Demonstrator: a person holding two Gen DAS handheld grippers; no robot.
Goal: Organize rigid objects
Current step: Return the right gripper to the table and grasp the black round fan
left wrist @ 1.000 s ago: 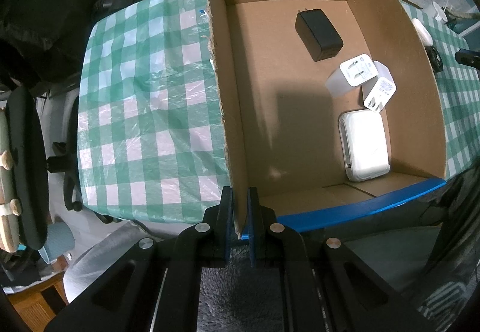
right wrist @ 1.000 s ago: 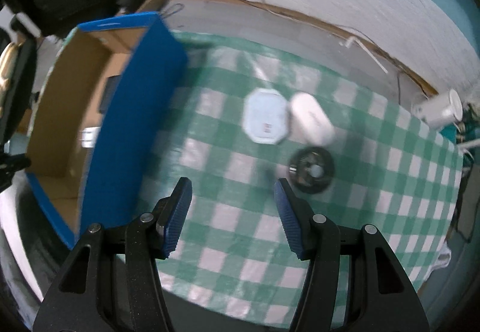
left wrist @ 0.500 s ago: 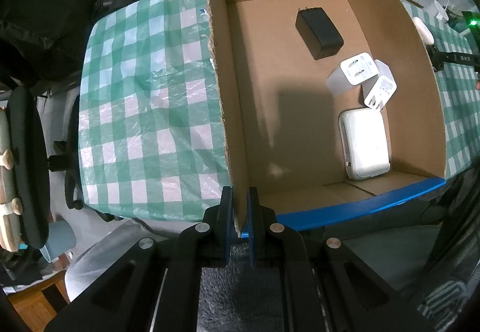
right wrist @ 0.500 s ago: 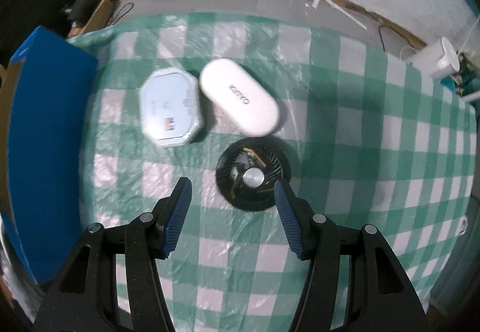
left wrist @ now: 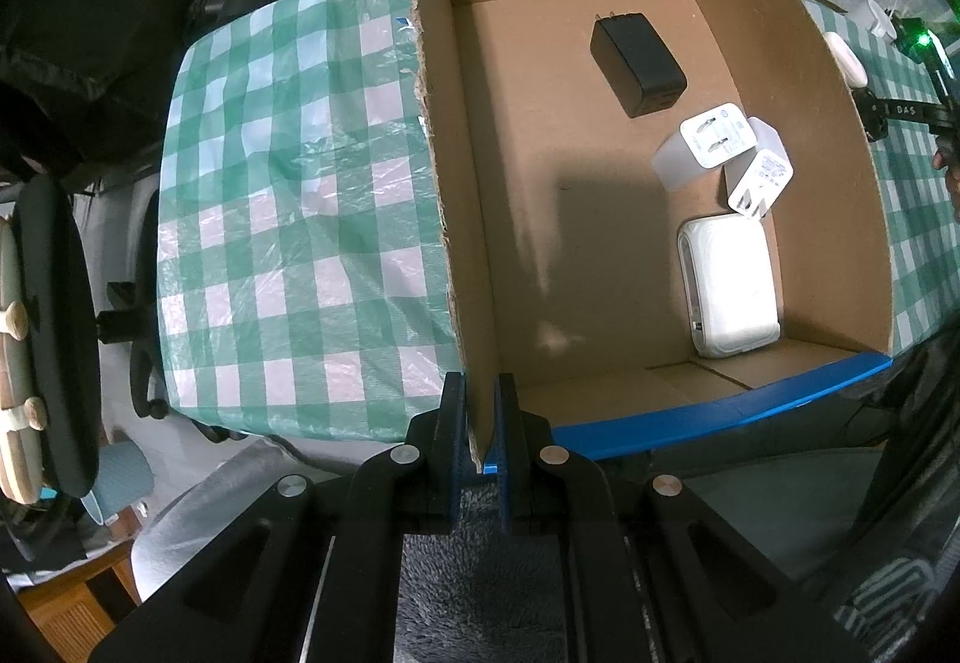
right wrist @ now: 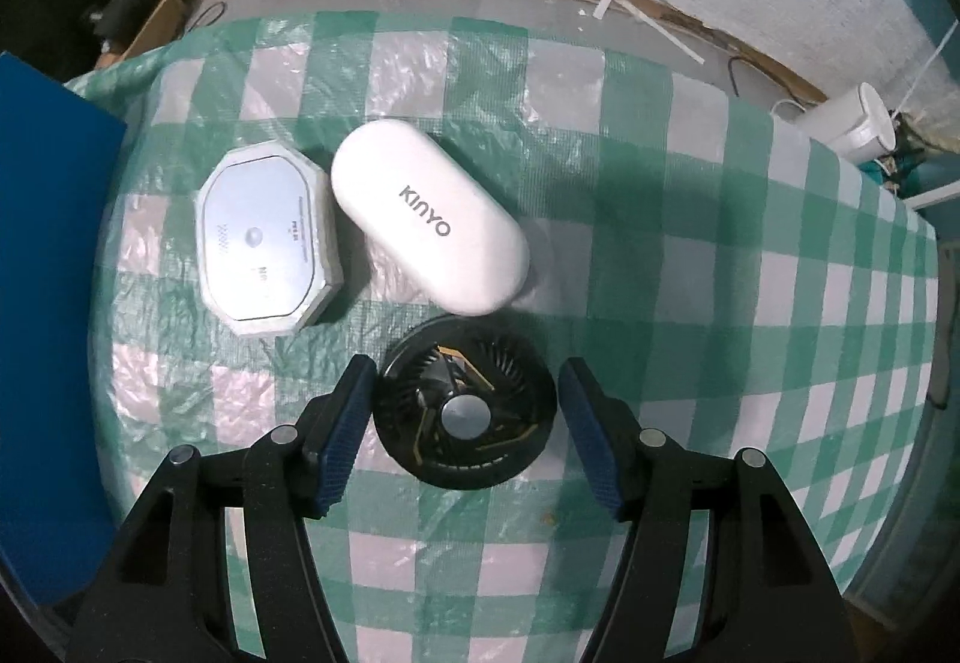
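My left gripper (left wrist: 478, 423) is shut on the near left wall of an open cardboard box (left wrist: 456, 219) with blue outer sides. In the box lie a black charger (left wrist: 637, 63), two white plug adapters (left wrist: 717, 138) and a white rectangular device (left wrist: 729, 285). My right gripper (right wrist: 465, 420) is open, its fingers on either side of a round black fan (right wrist: 465, 411) on the checked tablecloth. Just beyond the fan lie a white oval KINYO case (right wrist: 429, 225) and a pale octagonal device (right wrist: 267, 252).
The box's blue side (right wrist: 54, 303) stands at the left of the right wrist view. A white cup (right wrist: 861, 123) sits at the table's far right edge. Chairs (left wrist: 54, 297) stand left of the table. The right gripper's body (left wrist: 906, 108) shows beyond the box.
My right gripper has moved away from the box, forward and down over the fan, which now lies between its open fingers. My left gripper still holds the box wall.
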